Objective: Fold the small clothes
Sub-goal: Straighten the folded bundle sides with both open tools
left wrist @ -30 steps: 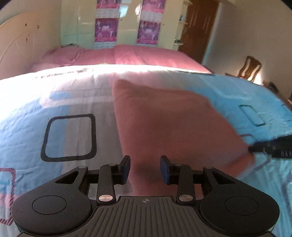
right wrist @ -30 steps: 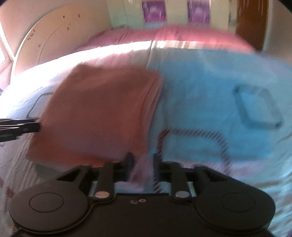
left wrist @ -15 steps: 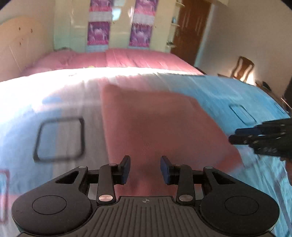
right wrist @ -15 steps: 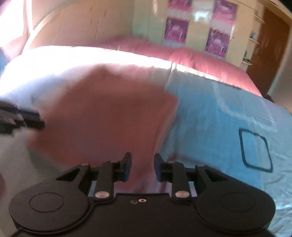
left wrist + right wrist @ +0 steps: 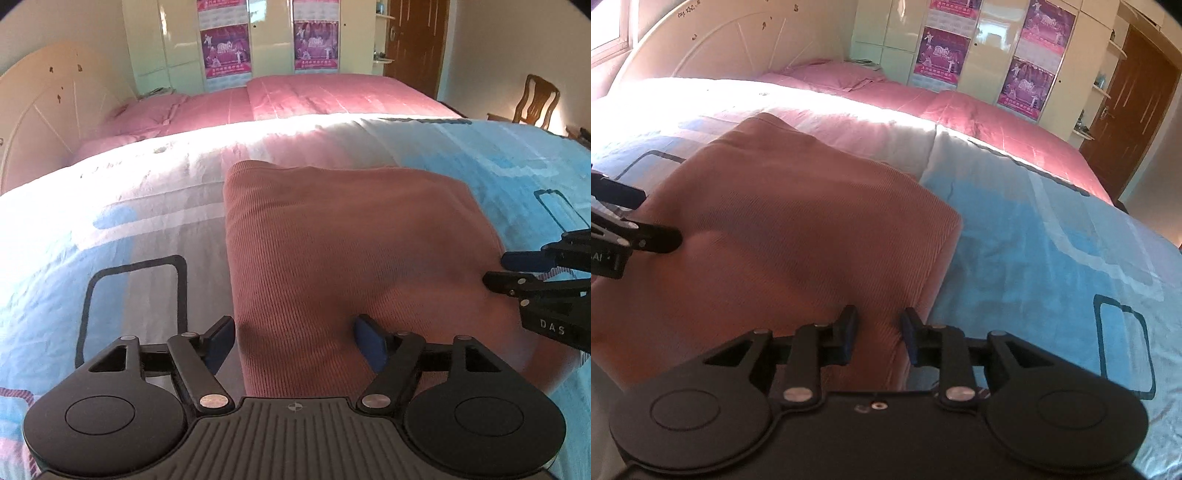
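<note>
Meanwhile, nearest the left wrist camera, the left gripper (image 5: 294, 338) has just been opening: its jaws stand much wider than a second ago, when they sat close together over the near edge of the reddish-brown garment (image 5: 343, 251). The cloth's near left corner lies between the spread fingers, but the pads do not press on it; the left finger (image 5: 221, 341) is over the bedspread (image 5: 110, 229) just beside the cloth's left edge, the right one over the cloth itself. I read this as a release, or a readying for a fresh hold on that corner.

To the right, the right gripper (image 5: 877, 336) keeps the narrow gap it had a second ago. Its jaws are slightly apart above the garment's near right corner, with cloth showing through the gap; whether the pads pinch any fabric I cannot tell, though the cloth looks flat there.

Farther out, the garment lies as a flat, thick rectangle in the middle of the blue-and-white bedspread, already folded at least once by its look. It sits where it did before, so one more fold or a final smoothing seems to be what remains.

Beyond it stretches a pink quilt (image 5: 314, 96), then a pale wardrobe (image 5: 266, 40) at the far wall.
</note>
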Available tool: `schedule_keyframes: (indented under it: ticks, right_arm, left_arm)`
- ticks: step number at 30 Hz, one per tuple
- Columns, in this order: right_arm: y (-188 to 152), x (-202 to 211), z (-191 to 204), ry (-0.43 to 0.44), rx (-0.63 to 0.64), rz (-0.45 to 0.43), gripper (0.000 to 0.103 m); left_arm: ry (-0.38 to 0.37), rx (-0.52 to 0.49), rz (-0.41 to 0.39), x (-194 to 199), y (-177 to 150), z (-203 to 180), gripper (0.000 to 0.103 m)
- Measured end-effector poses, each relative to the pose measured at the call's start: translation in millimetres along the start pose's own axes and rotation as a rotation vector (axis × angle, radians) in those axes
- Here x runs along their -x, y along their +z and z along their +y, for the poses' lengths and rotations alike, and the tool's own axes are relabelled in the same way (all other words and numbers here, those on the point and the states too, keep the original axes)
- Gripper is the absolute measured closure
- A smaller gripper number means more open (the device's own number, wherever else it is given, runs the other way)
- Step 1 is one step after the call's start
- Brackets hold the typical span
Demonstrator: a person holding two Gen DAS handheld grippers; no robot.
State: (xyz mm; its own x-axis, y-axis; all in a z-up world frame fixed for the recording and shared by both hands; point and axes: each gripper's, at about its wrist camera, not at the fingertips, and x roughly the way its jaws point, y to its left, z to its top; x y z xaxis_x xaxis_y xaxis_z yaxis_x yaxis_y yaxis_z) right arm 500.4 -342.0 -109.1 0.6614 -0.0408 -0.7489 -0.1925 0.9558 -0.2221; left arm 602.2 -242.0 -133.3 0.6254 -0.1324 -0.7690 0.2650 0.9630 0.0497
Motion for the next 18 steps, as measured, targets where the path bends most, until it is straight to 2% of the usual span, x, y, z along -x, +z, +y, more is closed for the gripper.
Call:
schedule_keyframes:
  ticks: [2, 4, 5, 6, 10, 13, 15, 18]
  right_arm:
    - [4.3, 0.0, -3.8, 0.018, -0.008, 0.006, 0.074]
    - [10.3, 6.8, -14.1, 0.021, -0.031, -0.016, 0.05]
    - [9.6, 14.8, -18.7, 0.023, -0.054, -0.055, 0.033]
    - [7.5, 23.9, -27.4, 0.045, -0.081, -0.097, 0.034]
    - [1.9, 27.4, -55.8, 0.093, -0.157, -0.069, 0.035]
    - [-7.4, 20.7, -77.6, 0.151, -0.263, -0.032, 0.035]
    - [-13.7, 19.8, -91.1, 0.202, -0.336, -0.037, 0.036]
    - [-23.5, 15.4, -108.4, 0.312, -0.455, -0.035, 0.036]
  left_arm:
    - [0.012, 0.0, 0.002, 7.3, 3.0, 1.2, 0.029]
    - [0.049, -0.016, -0.018, 16.6, 2.5, 3.2, 0.014]
    - [0.074, -0.028, -0.038, 22.0, 0.9, 3.9, 0.007]
    - [0.084, -0.04, -0.049, 25.9, -0.2, 4.4, 0.007]
    - [0.095, -0.047, -0.04, 30.9, -2.5, 8.5, 0.007]
    - [0.097, -0.043, -0.035, 30.4, -2.1, 10.2, 0.007]
    - [0.07, -0.016, -0.037, 31.2, -1.4, 13.3, 0.007]
    - [-0.046, 0.101, -0.032, 29.0, -1.8, 31.3, 0.007]
